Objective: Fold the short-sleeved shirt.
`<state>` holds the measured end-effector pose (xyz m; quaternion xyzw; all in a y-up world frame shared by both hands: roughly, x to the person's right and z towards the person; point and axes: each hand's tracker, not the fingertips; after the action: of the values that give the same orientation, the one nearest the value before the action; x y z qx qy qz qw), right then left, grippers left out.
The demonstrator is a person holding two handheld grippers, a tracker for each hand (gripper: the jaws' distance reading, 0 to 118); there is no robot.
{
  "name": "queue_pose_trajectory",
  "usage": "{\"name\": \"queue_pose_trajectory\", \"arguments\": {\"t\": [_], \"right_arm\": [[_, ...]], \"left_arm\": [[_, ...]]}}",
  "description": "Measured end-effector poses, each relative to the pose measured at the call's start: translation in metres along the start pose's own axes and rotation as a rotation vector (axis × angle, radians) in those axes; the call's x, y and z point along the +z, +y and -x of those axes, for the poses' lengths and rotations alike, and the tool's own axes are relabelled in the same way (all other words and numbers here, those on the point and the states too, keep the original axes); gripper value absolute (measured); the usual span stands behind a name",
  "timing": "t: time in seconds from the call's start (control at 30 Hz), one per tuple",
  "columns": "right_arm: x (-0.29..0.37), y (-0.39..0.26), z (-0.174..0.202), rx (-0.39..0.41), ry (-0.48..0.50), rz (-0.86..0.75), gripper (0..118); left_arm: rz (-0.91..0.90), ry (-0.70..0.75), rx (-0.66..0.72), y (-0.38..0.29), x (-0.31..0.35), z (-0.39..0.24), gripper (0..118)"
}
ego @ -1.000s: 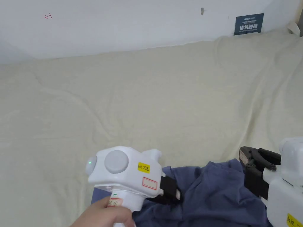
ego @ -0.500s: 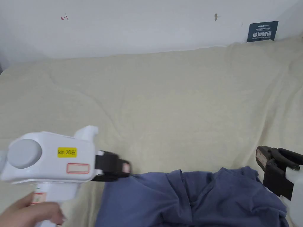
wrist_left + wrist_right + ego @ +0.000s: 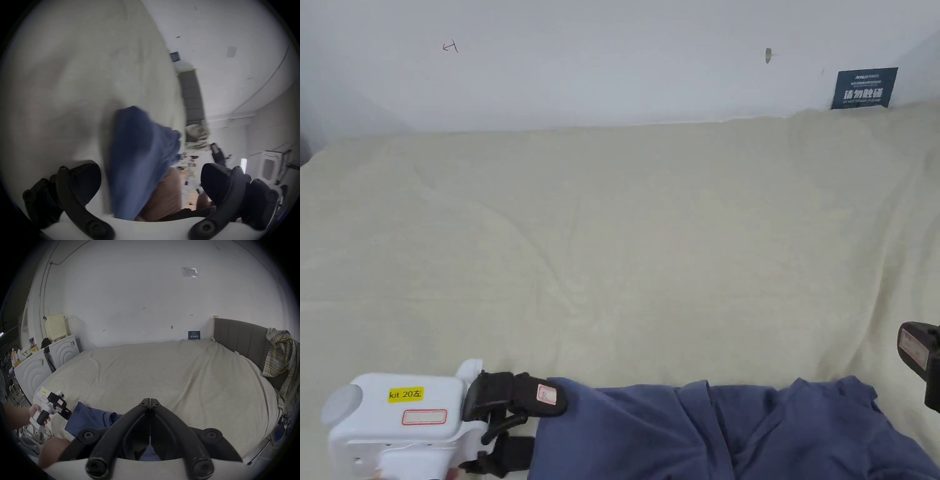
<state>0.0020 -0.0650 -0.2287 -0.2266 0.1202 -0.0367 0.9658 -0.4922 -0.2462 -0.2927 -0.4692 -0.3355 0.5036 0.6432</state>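
The blue shirt point(image 3: 700, 431) lies crumpled at the near edge of the bed point(image 3: 650, 237), at about 6 o'clock in the head view, and it stretches from the left gripper toward the right one. The cream sheet beyond it reaches up to the white wall point(image 3: 612, 56) at 12 o'clock. The left gripper point(image 3: 534, 422) sits low at about 7 o'clock in the head view, its white body nearly level and its black jaws pointing to 3 o'clock, right at the left edge of the shirt. In the left gripper view its 2 jaws stand wide apart, 1 on each side of the picture, and the blue cloth hangs between them without being pressed by both; this view is blurred, so I cannot tell if 1 jaw touches the cloth. In the right gripper view a hand point(image 3: 38, 414) holds this gripper by the handle from below, with the forearm coming in from 9 o'clock. The right gripper point(image 3: 150, 400) is at the right edge of the head view, at about 4 o'clock, above the right end of the shirt. In its own view the 2 jaws are pressed together at the tips with nothing between the tips, and they point across the bed to the wall. A checked garment point(image 3: 280, 356) hangs over the grey headboard point(image 3: 240, 337) at 3 o'clock there.
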Motion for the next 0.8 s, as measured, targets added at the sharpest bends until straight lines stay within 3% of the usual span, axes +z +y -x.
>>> {"name": "queue_pose_trajectory", "arguments": {"t": [0.07,0.17,0.2,0.23,0.27,0.3,0.33,0.47,0.63,0.77,0.8], "right_arm": [[-0.003,-0.001,0.001,0.002,-0.004,0.013,0],[-0.007,-0.003,0.003,0.001,0.0,0.041,0],[-0.008,-0.004,0.003,-0.001,0.003,0.047,0],[-0.008,-0.005,0.003,-0.005,0.005,0.052,0],[-0.008,-0.005,0.003,-0.012,0.011,0.059,0],[-0.008,-0.005,0.003,-0.03,0.022,0.075,0],[-0.008,-0.005,0.004,-0.046,0.037,0.086,0],[-0.01,-0.005,0.007,-0.03,0.056,0.079,0],[-0.012,-0.002,0.008,-0.032,0.084,0.063,0],[-0.016,-0.004,0.007,-0.032,0.094,0.059,0],[-0.017,-0.006,0.006,-0.032,0.101,0.061,0]], "left_arm": [[0.04,-0.043,0.044,0.003,-0.027,0.006,118],[0.067,0.049,-0.012,0.016,-0.031,-0.002,118],[0.066,0.095,-0.013,0.014,-0.03,-0.004,112],[0.047,0.14,-0.014,0.014,-0.022,-0.015,76],[0.037,0.174,-0.024,0.013,-0.015,-0.018,28],[0.02,0.275,-0.052,0.011,-0.01,-0.022,8],[0.027,0.408,-0.079,0.009,-0.004,-0.021,8],[0.022,0.352,-0.051,0.003,-0.003,-0.039,8],[-0.008,0.555,-0.213,-0.005,0.021,-0.096,8],[-0.168,0.937,-0.199,0.001,0.075,-0.123,8],[-0.179,1.037,-0.261,0.001,0.08,-0.132,8]]}}
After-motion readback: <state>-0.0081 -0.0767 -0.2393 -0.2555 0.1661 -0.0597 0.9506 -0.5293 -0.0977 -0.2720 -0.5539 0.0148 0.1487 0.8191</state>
